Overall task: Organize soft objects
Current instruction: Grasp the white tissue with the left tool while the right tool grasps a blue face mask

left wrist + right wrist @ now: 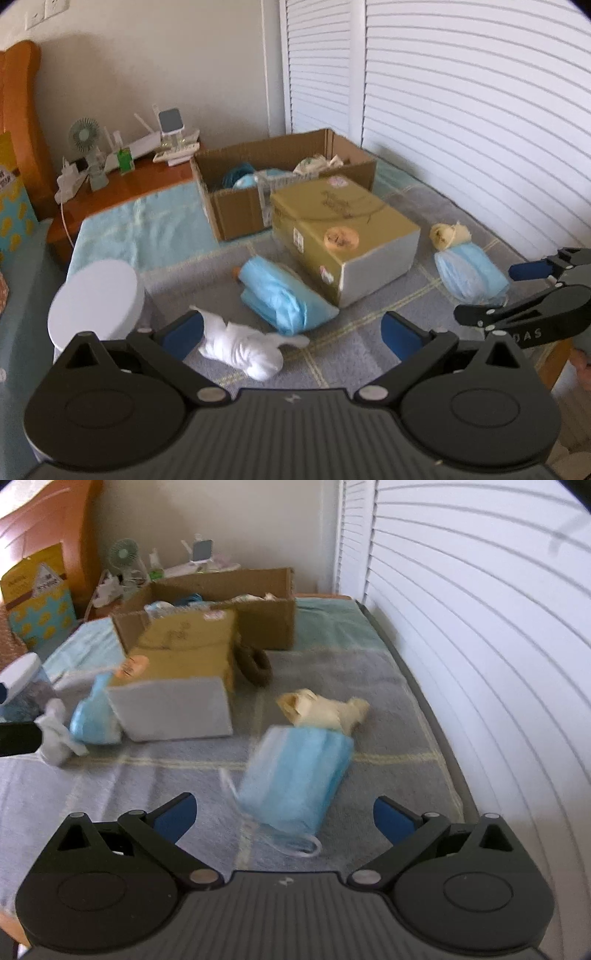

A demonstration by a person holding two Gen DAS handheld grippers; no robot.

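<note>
Both the left gripper [291, 334] and right gripper [284, 816] gape empty; the light, floppy stack of blue face masks [295, 779], just beside the yellow-topped box [173, 686], probably wants a mid-stack pinch.

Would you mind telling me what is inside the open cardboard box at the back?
The open cardboard box shows a coil of blue cord, something pale blue and crumpled cream wrapping. Its walls hide anything lower down.
</note>
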